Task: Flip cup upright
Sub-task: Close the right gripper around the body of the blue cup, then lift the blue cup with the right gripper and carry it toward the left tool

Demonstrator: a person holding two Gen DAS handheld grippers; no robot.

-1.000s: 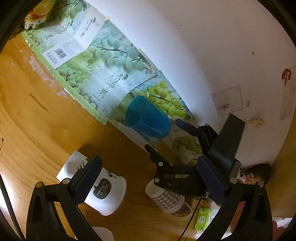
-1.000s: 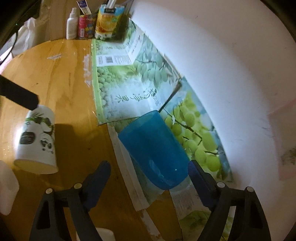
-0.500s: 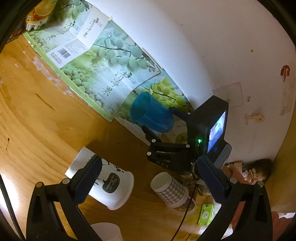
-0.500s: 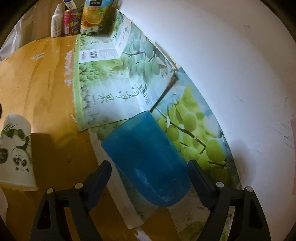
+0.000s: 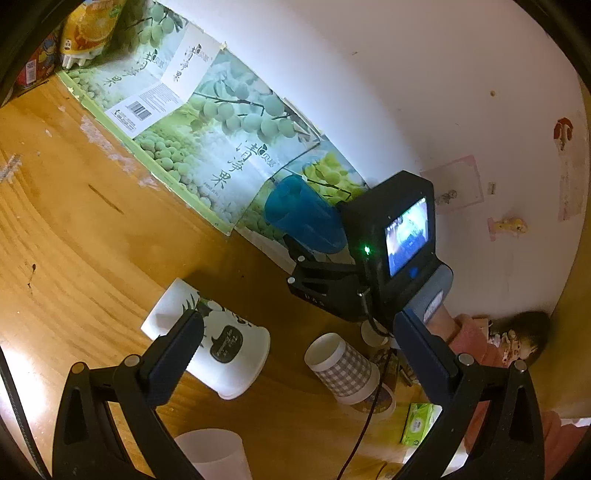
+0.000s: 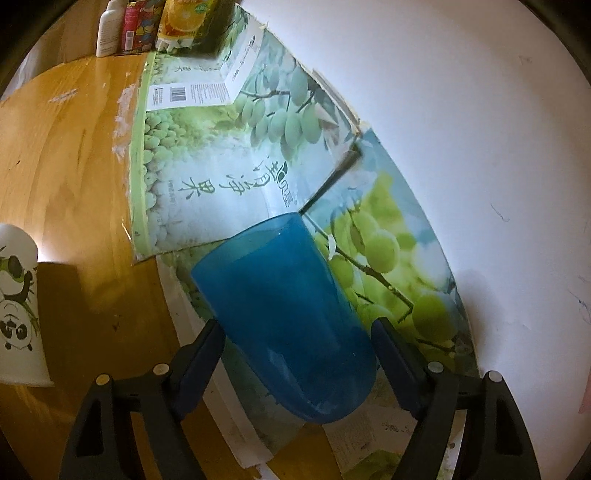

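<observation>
A blue plastic cup (image 6: pixel 291 325) stands upside down on the grape-printed cardboard (image 6: pixel 218 155) by the white wall; it also shows in the left wrist view (image 5: pixel 301 214). My right gripper (image 6: pixel 297 339) is open with its fingers on either side of the cup, close to its walls. In the left wrist view the right gripper's body (image 5: pixel 373 258) stands behind the cup. My left gripper (image 5: pixel 299 325) is open and empty, above a white panda-print cup (image 5: pixel 210 343) that stands upside down on the wooden table (image 5: pixel 74 236).
A checked paper cup (image 5: pixel 343 365) and a translucent cup (image 5: pixel 214 454) stand near the left gripper. The panda cup also shows at the left in the right wrist view (image 6: pixel 16 310). Bottles and a juice carton (image 6: pixel 177 18) stand at the table's far end.
The right gripper has moved forward so the blue cup now sits between its fingers. The left gripper has drawn back a little.
</observation>
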